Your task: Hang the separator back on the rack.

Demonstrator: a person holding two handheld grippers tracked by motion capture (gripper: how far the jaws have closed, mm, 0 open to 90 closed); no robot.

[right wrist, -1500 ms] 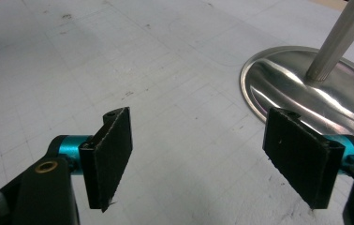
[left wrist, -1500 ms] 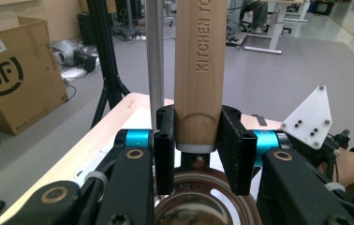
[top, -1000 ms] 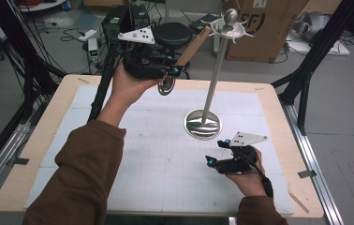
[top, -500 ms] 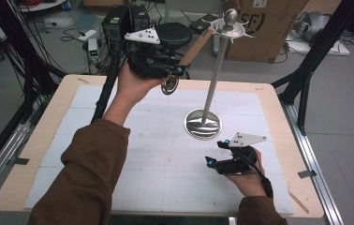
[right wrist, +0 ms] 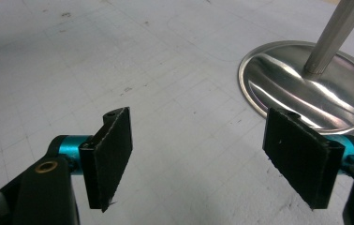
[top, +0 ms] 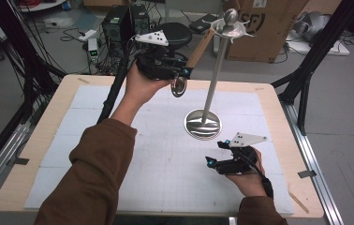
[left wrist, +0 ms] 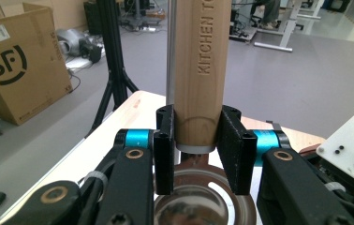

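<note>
Left gripper (top: 177, 75) up high around 11 o'clock of the table, well above the white gridded mat (top: 119, 140). Jaws clamped tight on the pale wooden handle stamped "KITCHEN TO..." (left wrist: 202, 70), right at its lower end where a shiny round metal bowl (left wrist: 198, 201) (ladle or spoon, hard to tell which) hangs below. From the high view, handle slanting up toward 1 o'clock, its far end close to the pronged top (top: 231, 23) of the tall silver metal stand (top: 215, 75); touching or not, can't tell.

Stand's round mirror-finish base (top: 203, 124) sitting on the mat just right of centre, pole going straight up.

Right gripper (top: 215, 152) low at about 5 o'clock, just near the base and not touching it. Jaws spread wide, nothing between them but mat, pads (right wrist: 114, 150) hovering or resting, can't say.

Brown cardboard box with "SF" logo (left wrist: 18, 61) on the floor beyond the table at 12 to 1 o'clock.
</note>
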